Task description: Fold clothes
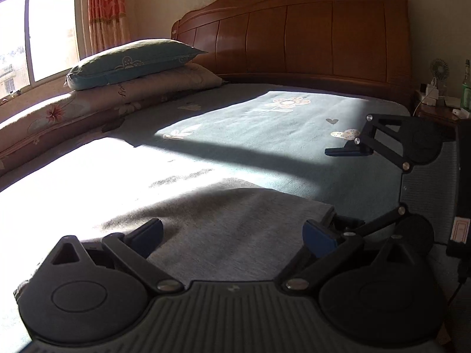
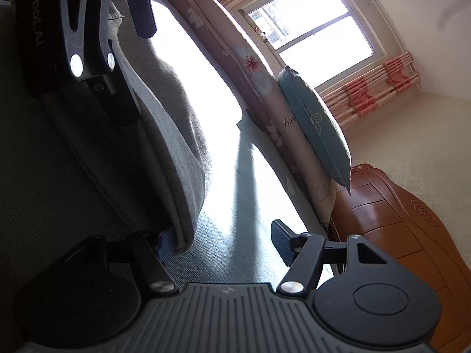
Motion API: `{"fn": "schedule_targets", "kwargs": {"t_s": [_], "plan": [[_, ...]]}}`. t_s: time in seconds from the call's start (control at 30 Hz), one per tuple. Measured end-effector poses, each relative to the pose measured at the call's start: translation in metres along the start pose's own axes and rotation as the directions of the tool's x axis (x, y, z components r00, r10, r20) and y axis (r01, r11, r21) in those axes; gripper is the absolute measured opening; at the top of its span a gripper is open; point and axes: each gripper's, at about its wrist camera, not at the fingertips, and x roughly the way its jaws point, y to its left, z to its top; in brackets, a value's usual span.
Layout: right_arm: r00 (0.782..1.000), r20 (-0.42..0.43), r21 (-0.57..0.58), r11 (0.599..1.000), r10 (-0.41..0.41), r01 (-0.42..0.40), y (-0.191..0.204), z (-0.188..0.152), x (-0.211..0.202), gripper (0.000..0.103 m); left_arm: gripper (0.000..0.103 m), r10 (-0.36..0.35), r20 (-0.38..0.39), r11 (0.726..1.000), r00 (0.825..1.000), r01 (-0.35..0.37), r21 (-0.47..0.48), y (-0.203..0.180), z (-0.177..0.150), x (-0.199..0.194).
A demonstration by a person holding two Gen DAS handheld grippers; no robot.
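We've got both grippers, left gripper [image 1: 232,232] and right gripper [image 2: 220,244], spread wide, gripping nothing; the grey garment [image 1: 223,223] looks soft, floppy, so we'd pinch its near-right folded corner

**Sunlit bedroom with a wooden bed**

A bed [image 1: 265,135] with a teal flowered sheet fills the room, backed by a tall carved wooden headboard [image 1: 294,29]. A teal pillow [image 1: 132,58] lies on a long pinkish flowered bolster [image 1: 88,103] along the window side. Strong sun from the window [image 1: 35,35] throws bright patches over the sheet. Striped orange curtains [image 1: 107,8] hang beside it. The walls are cream. A nightstand [image 1: 435,108] holds a small fan [image 1: 439,70] and a green bottle [image 1: 466,88].
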Motion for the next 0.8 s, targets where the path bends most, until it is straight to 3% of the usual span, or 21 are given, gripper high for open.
{"fn": "schedule_targets", "kwargs": {"t_s": [0.07, 0.2, 0.3, 0.37, 0.43, 0.67, 0.73, 0.8], "plan": [[1.000, 0.013, -0.029, 1.000, -0.006, 0.007, 0.007, -0.005, -0.002, 0.070, 0.101, -0.004, 0.025, 0.999, 1.000, 0.005, -0.044, 0.010, 0.001, -0.005], [0.999, 0.022, -0.049, 0.998, -0.029, 0.030, 0.015, 0.000, -0.002, 0.070, 0.101, 0.161, -0.054, 0.984, 0.985, -0.165, -0.069, 0.033, -0.005, 0.010], [0.999, 0.014, -0.056, 0.998, -0.029, 0.029, 0.013, -0.002, 0.000, 0.070, 0.101, 0.273, -0.154, 0.952, 0.950, -0.290, -0.100, 0.054, -0.014, 0.024], [1.000, -0.003, -0.029, 1.000, -0.010, 0.010, 0.008, -0.006, 0.002, 0.070, 0.101, 0.311, -0.222, 0.929, 0.924, -0.345, -0.135, 0.068, -0.021, 0.032], [0.999, -0.024, 0.028, 0.999, 0.021, -0.020, 0.002, -0.008, -0.001, 0.070, 0.101, 0.305, -0.248, 0.919, 0.919, -0.352, -0.175, 0.079, -0.026, 0.033], [0.996, -0.041, 0.039, 0.996, 0.081, -0.079, -0.013, -0.001, -0.024, 0.070, 0.101, 0.274, -0.172, 0.932, 0.946, -0.305, -0.194, 0.080, -0.015, 0.006], [0.989, -0.024, 0.113, 0.983, 0.149, -0.145, -0.030, 0.002, -0.033, 0.067, 0.101, 0.223, -0.246, 0.930, 0.943, -0.282, -0.236, 0.090, -0.017, 0.010], [0.978, 0.007, 0.207, 0.957, 0.208, -0.205, -0.049, 0.010, -0.034, 0.059, 0.101, 0.110, -0.362, 0.939, 0.926, -0.217, -0.268, 0.098, -0.025, 0.019]]}}
